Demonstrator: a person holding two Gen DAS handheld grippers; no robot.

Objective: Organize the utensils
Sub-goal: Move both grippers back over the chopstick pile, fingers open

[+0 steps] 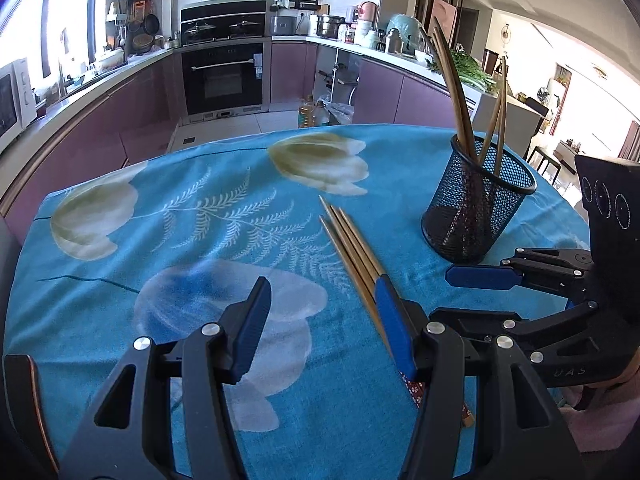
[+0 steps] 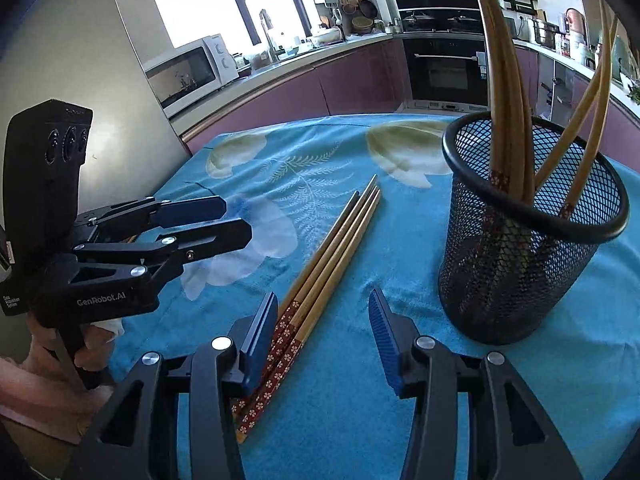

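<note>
Several bamboo chopsticks with red flowered handles lie in a bundle on the blue flowered cloth; they also show in the left wrist view as chopsticks. A black mesh cup stands upright to their right and holds several more chopsticks. My right gripper is open over the handle ends, which lie just inside its left pad. My left gripper is open with nothing between its pads, and the bundle runs under its right finger. Each wrist view shows the other one too: right gripper, left gripper.
The mesh cup stands close to the cloth's right edge. The table's far edge drops to the kitchen floor, with an oven and purple cabinets behind. A microwave sits on the counter at left. A hand holds the left gripper's handle.
</note>
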